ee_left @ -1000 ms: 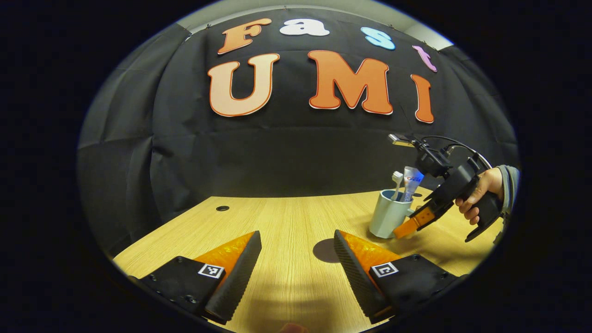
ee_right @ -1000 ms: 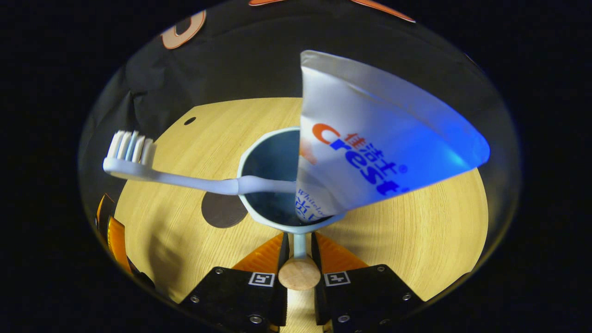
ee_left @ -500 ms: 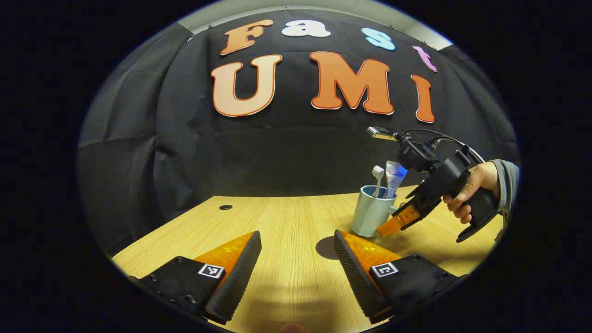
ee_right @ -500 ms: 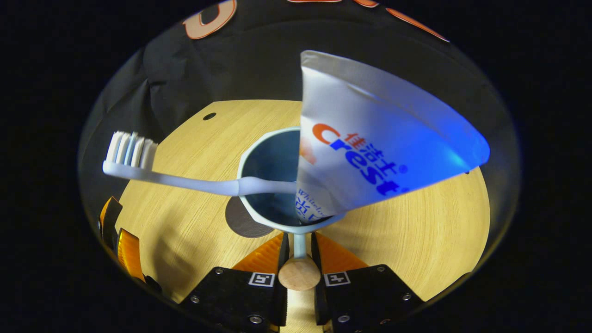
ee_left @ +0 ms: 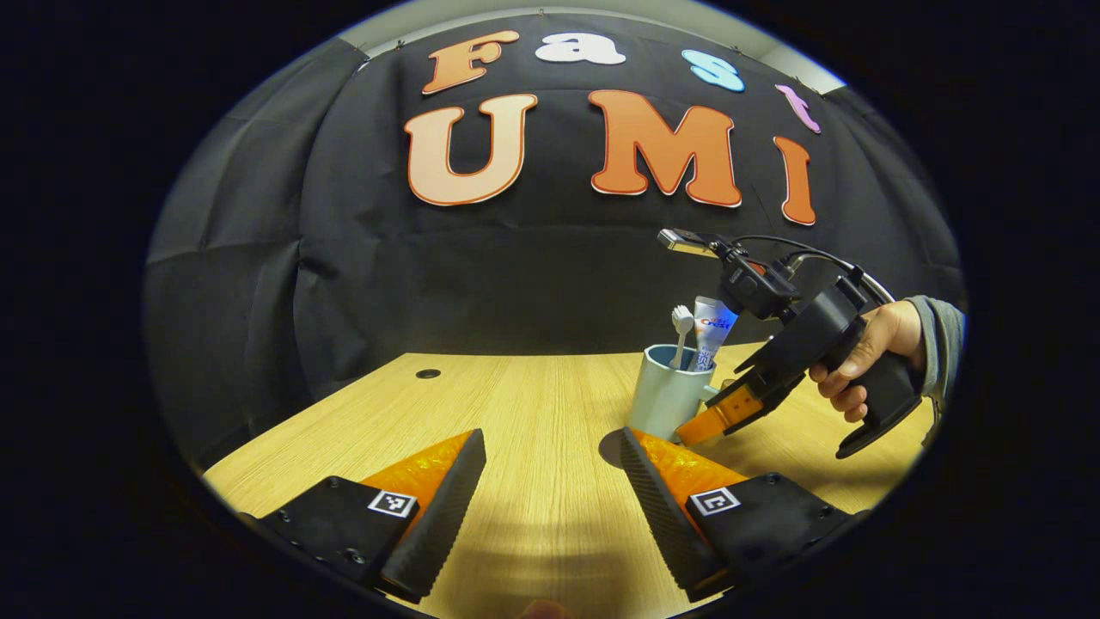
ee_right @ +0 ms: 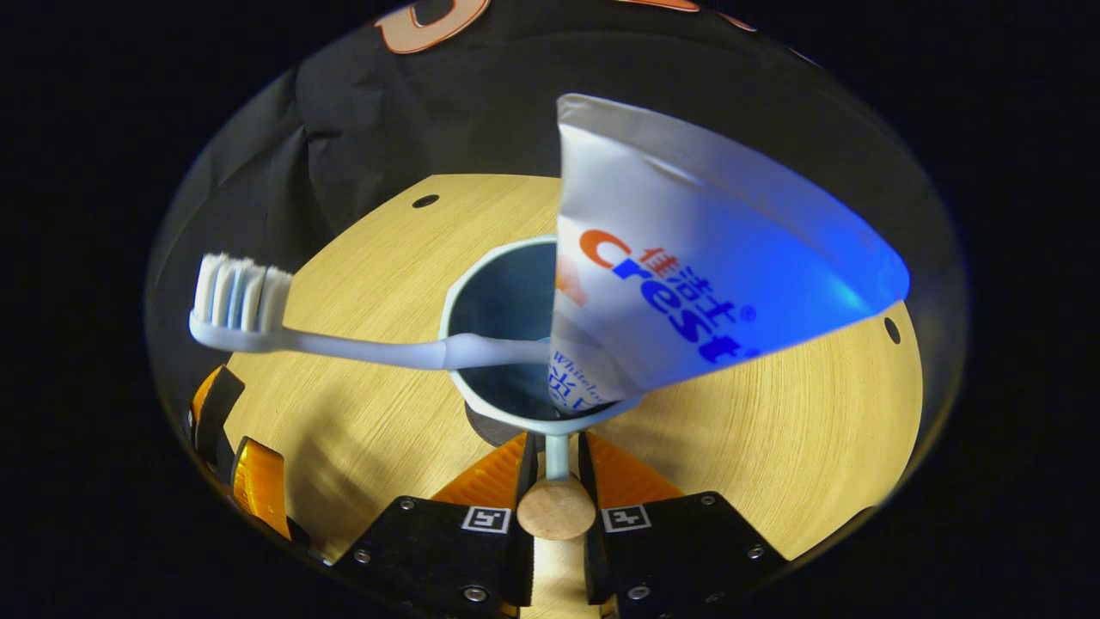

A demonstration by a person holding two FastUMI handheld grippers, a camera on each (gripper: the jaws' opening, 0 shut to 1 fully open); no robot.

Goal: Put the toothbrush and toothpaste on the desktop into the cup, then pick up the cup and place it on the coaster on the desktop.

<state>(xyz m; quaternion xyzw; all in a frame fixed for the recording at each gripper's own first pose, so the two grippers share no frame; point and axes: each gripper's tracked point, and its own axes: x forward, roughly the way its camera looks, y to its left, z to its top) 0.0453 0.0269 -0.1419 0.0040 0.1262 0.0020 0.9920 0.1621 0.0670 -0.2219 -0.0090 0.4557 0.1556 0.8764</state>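
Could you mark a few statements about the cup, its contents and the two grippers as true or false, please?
1. The toothbrush and the toothpaste both stand in the cup. True.
2. The right gripper is open and clear of the cup. False: its fingers are closed on the cup's handle.
3. The left gripper is open and holds nothing. True.
4. The toothpaste lies flat on the desktop. False: it sits in the cup, sticking out above the rim.
5. The coaster sits far from the cup. False: it shows just under the cup's near edge.
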